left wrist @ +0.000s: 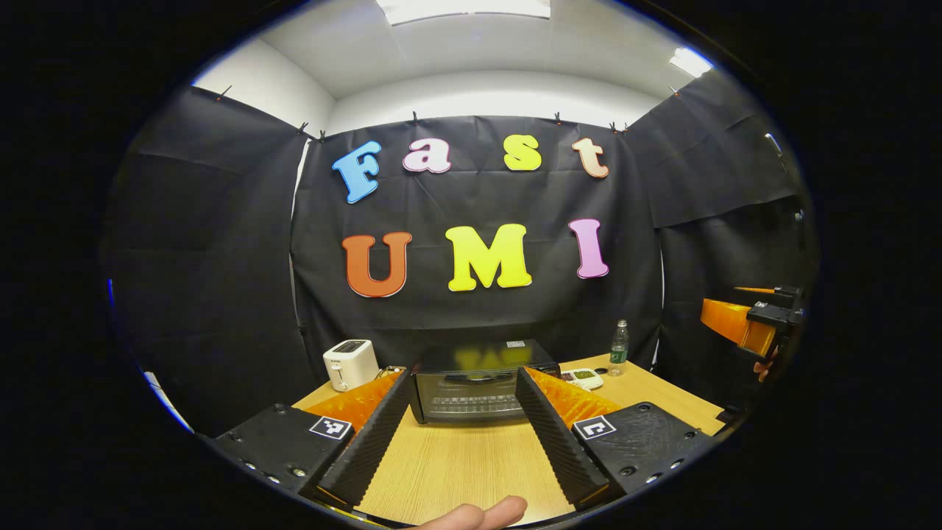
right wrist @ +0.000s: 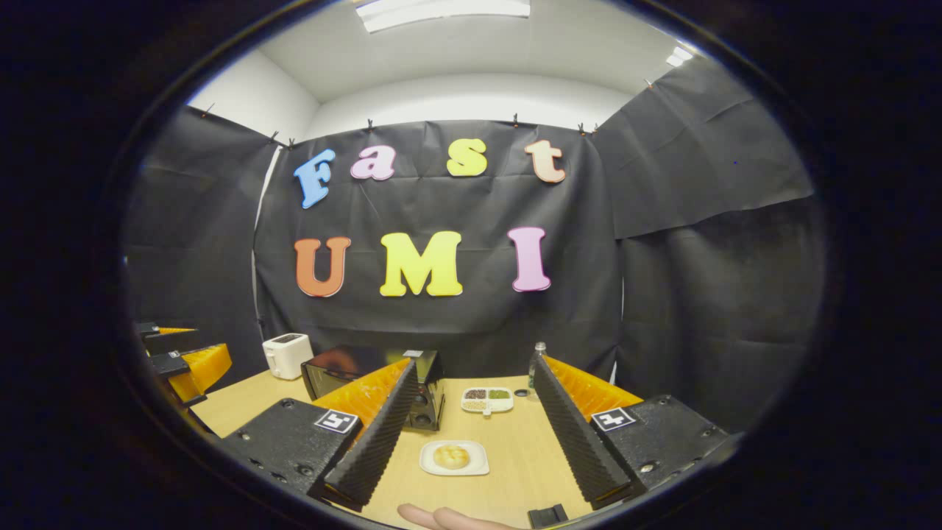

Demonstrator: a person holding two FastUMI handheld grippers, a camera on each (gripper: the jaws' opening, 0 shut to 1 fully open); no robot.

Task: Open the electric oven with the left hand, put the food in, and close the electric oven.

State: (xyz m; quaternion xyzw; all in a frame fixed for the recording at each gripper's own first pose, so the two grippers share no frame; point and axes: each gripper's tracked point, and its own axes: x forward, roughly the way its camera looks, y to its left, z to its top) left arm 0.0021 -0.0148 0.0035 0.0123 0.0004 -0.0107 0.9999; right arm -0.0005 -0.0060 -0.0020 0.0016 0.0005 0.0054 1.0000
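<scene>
Electric oven (left wrist: 478, 383), door closed, stands at the back of the wooden worktop (left wrist: 471, 464), framed between the released fingers of the left tool (left wrist: 462, 412); its label is too small to read. Right tool (right wrist: 471, 412), likewise released, looks over a bun (right wrist: 452, 456) on a white plate (right wrist: 478, 467), with a toaster (right wrist: 287, 355), bottle (right wrist: 538, 364) and sectioned dish (right wrist: 487, 399) behind.
</scene>
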